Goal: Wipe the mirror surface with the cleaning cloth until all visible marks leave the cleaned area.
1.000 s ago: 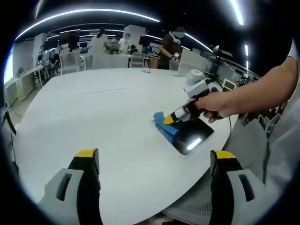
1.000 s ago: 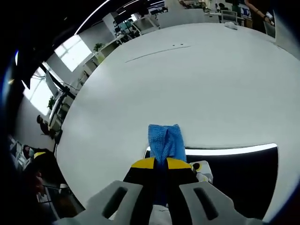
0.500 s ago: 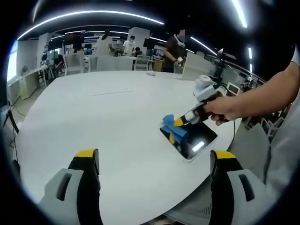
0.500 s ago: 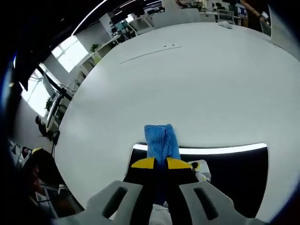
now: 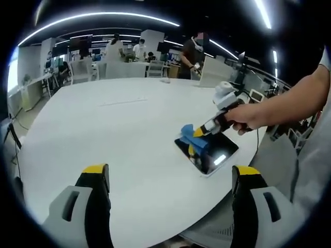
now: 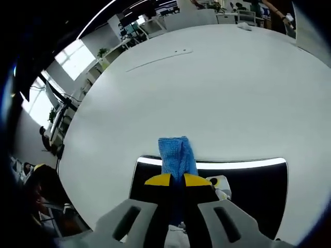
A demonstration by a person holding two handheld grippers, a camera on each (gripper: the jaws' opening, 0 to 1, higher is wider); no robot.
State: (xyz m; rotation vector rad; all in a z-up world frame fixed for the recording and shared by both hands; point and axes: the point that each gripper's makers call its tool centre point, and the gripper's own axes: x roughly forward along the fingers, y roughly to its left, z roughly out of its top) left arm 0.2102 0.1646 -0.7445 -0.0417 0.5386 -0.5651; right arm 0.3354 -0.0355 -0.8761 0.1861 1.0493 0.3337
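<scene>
A dark rectangular mirror [image 5: 213, 152] lies flat near the right edge of the white table [image 5: 114, 129]; in the right gripper view the mirror [image 6: 248, 191] reflects a ceiling light strip. A blue cleaning cloth [image 6: 176, 155] rests on the mirror's far-left part, and my right gripper [image 6: 173, 181] is shut on it. The left gripper view shows the cloth [image 5: 191, 139] under my right gripper [image 5: 199, 133], held by a hand. My left gripper [image 5: 168, 178] hovers open over the table's near edge, well short of the mirror, with nothing between its fingers.
The round white table stretches wide and bare to the left and far side. Chairs, desks and several people [image 5: 194, 51] stand beyond the far edge. A small white object [image 5: 164, 79] lies far back on the table. A grey chair [image 5: 222, 232] sits below the near edge.
My right gripper has dragged the cloth from the mirror's end edge inward across the glass. The left gripper's view has barely shifted.
</scene>
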